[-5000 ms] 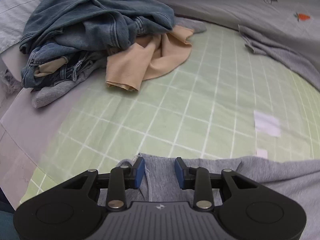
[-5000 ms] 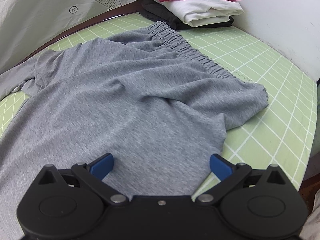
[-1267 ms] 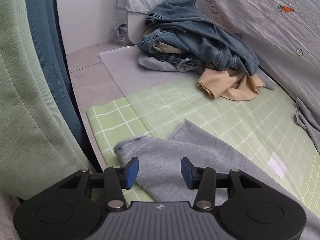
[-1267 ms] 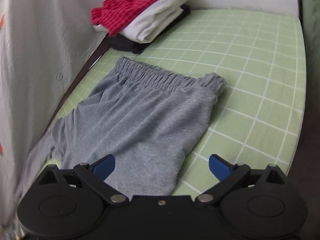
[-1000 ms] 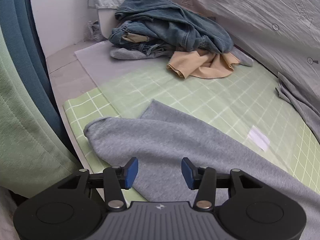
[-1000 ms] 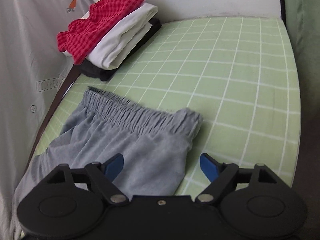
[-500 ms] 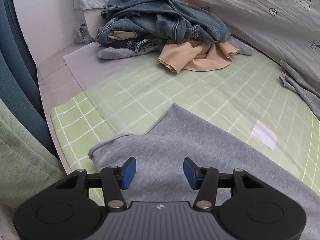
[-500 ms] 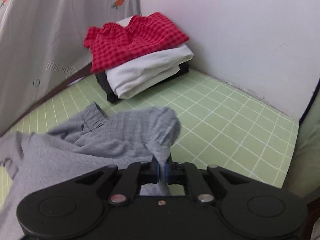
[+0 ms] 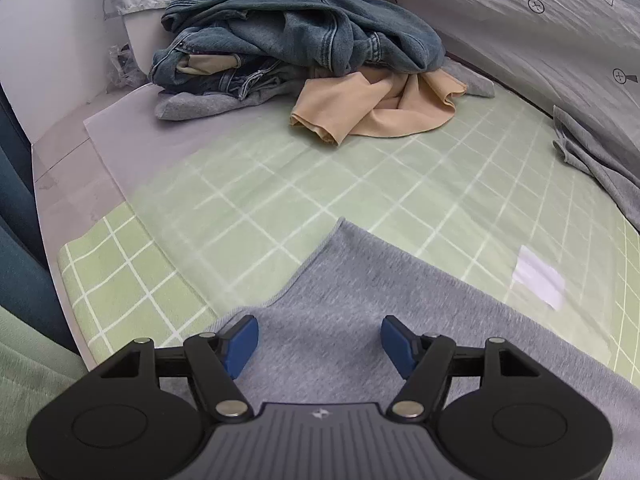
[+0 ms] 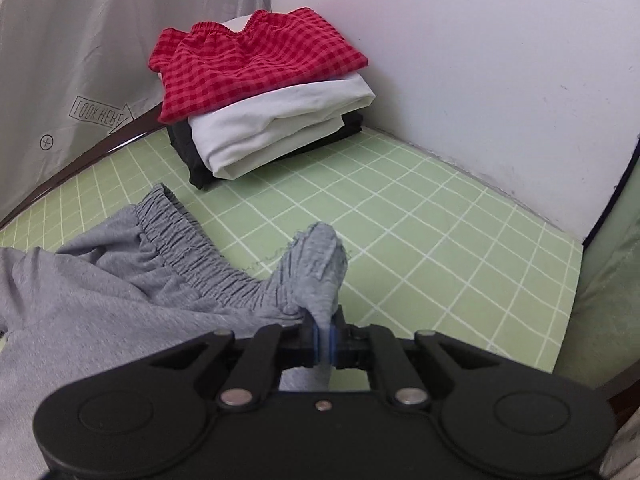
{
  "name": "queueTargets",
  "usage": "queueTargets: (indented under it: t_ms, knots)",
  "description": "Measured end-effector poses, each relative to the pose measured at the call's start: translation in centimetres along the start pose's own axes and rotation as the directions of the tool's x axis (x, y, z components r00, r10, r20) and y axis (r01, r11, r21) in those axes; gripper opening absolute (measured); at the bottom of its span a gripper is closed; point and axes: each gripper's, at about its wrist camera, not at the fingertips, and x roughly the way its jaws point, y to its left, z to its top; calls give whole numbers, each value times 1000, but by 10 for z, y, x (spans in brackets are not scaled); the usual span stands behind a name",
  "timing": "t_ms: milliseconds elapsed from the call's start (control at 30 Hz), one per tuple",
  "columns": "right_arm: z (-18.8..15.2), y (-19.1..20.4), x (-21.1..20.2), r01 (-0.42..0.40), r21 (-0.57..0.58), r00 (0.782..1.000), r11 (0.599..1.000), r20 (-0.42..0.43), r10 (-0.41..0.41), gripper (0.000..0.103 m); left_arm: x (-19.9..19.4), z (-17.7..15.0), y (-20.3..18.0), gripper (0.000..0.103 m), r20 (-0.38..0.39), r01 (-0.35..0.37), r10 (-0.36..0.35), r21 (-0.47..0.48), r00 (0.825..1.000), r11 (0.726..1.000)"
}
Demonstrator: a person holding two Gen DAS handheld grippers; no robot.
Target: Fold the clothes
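Grey sweatpants lie on the green checked mat. In the left wrist view a leg end [image 9: 360,300] lies flat, and my left gripper [image 9: 319,342] is open over it, blue pads apart and holding nothing. In the right wrist view the elastic waistband [image 10: 188,248] lies to the left. My right gripper [image 10: 325,338] is shut on the waistband's near corner [image 10: 320,264], which bunches up and stands lifted above the mat.
A heap of denim jeans [image 9: 296,32] and a beige garment [image 9: 380,108] lies at the far side of the mat [image 9: 400,184] in the left wrist view. A folded stack with a red checked item [image 10: 256,60] on top sits against the white wall [image 10: 480,60].
My right gripper has closed on the waistband corner and lifted it. My left gripper has widened its jaws and settled over the leg end.
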Motion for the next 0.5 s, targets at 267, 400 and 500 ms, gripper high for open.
queueTargets:
  t_ms: [267,400,500]
  knots:
    - [-7,7,-4,15,18,1000,1000,-20,-15,7,15,26,-7,72,34,42,-44,73,998,996]
    - [-6,14,-4,26,-10,999,1000,-21,-26,7,20,33,-14,72,34,56,-60,108,998,993]
    - [-4,16,-5,25,-3,1000,1000,-19,-25,7,8,30,-16,41,51,102,-107,96,993,990]
